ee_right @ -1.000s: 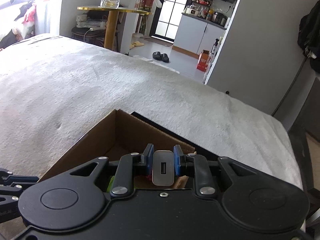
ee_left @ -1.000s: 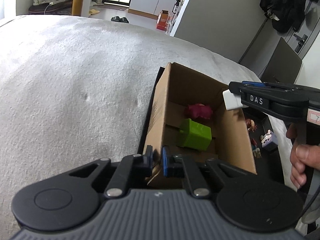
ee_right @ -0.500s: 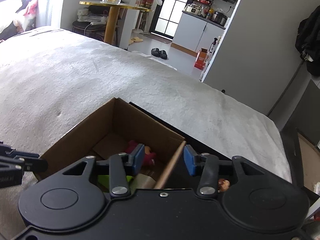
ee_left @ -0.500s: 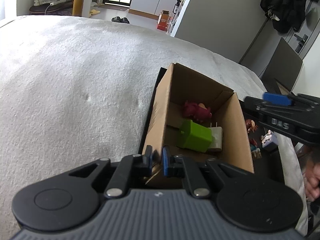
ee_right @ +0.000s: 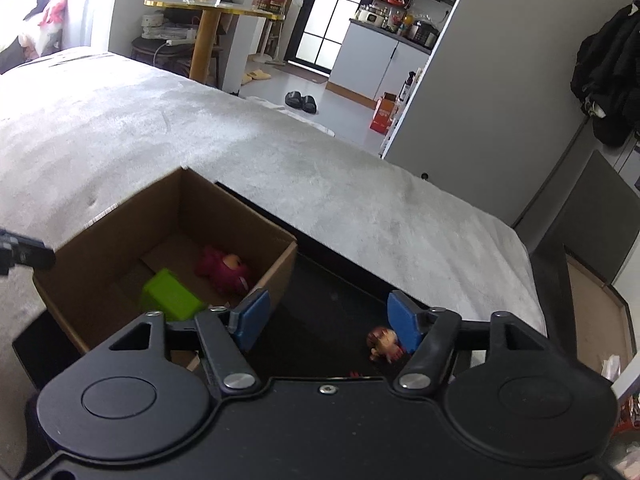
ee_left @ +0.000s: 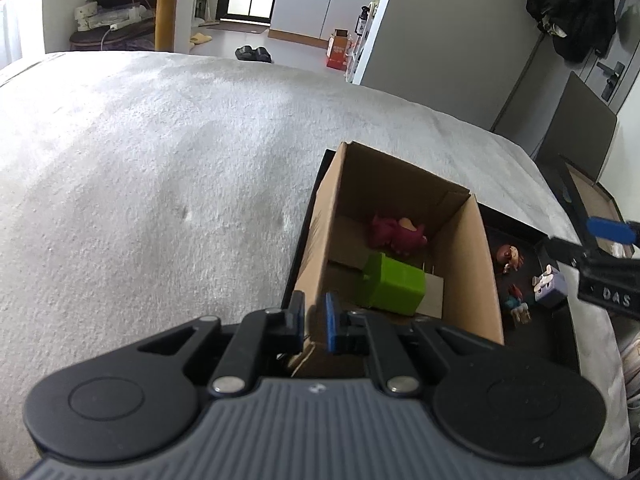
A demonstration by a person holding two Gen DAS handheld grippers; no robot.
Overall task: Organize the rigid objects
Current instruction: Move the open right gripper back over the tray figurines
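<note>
one white charger [ee_left: 434, 294] now lies in the cardboard box [ee_left: 316, 256], right gripper [ee_right: 330, 318] opening empty, left gripper [ee_left: 314, 322] clamping the box wall.

Left wrist camera is looking down along its fingers, sitting close at the cardboard box [ee_left: 404, 248]'s near-left corner. Right wrist camera is peering from the box's right, over the black tray [ee_right: 332, 312]. Both are sharing box, tray and grey bedspread [ee_left: 160, 168].

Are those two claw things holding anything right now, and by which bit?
The left gripper is clamped on the near wall of the cardboard box. The right gripper holds nothing; its jaws are opening.
</note>
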